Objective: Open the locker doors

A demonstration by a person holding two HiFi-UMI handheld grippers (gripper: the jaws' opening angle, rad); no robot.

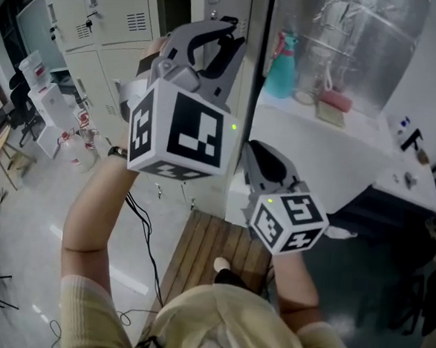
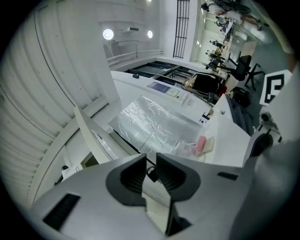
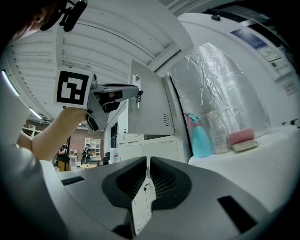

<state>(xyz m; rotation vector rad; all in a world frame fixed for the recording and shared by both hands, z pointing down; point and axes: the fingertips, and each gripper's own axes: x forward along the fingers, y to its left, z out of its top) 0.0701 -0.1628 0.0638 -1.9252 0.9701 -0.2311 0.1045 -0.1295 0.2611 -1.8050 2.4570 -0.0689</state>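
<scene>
**Both claws pinch locker door edges**

The left gripper (image 2: 151,164) is raised high, its jaws pinching the free edge of the upper locker door (image 3: 150,105). That door stands swung out from the beige locker bank (image 1: 116,28). In the left gripper view the pale panel fills the narrow gap between the jaws, and a small dark lock fitting (image 2: 151,174) sits just at the tips. The right gripper view shows the same grip from the side, with the door's vent slots facing the camera. The right gripper (image 3: 147,164) is held lower. Its jaws stand close together on a second door panel (image 3: 139,206), pale and seen edge-on between them. To the right of the lockers, a white counter (image 1: 339,152) carries a teal spray bottle (image 3: 200,136) and a pink sponge (image 3: 241,137). Crinkled foil sheet (image 3: 220,79) rises behind them.
</scene>
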